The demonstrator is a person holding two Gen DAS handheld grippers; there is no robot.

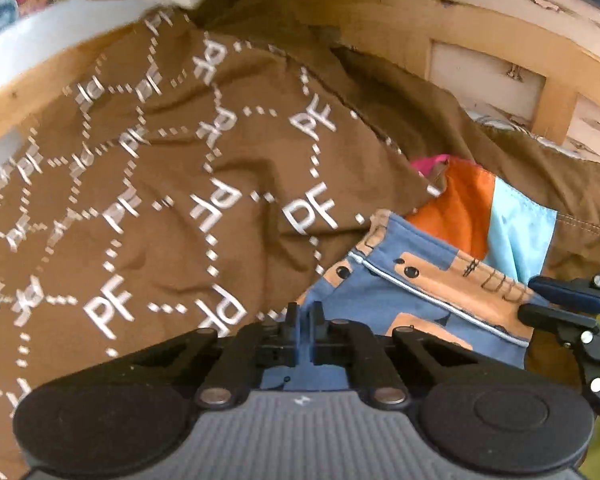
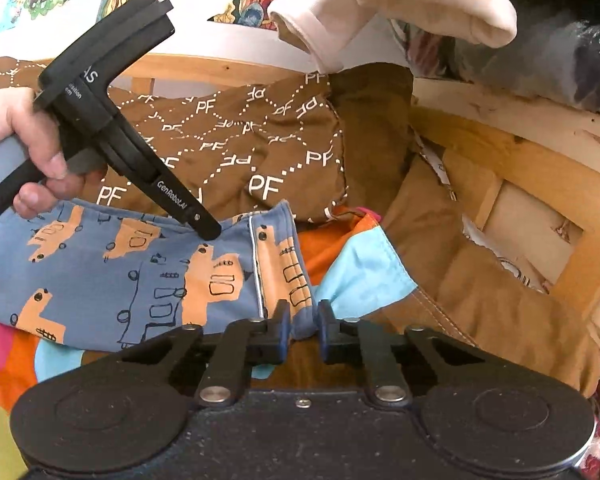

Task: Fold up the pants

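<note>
Tongs status: left tongs [image 1: 304, 314] pinched together on the edge of the small blue pants with orange vehicle print [image 2: 112, 272]; right tongs [image 2: 304, 320] clamped on the waistband end of the same pants, blue fabric bunched between the pads. Left tongs pitched steeply down and, seen from the right wrist, coming in from the upper left, tips on the far edge of the pants. Bare hand [image 2: 20, 148] wraps its grey handle, fingers curled underneath. Right tongs angled down at the near right end. Pants lie stretched left-to-right over an orange and light-blue cloth [image 2: 352, 264], just near of a brown "PF"-printed fabric [image 1: 140, 184]. Wooden slatted frame [image 2: 540, 216] at far right.
</note>
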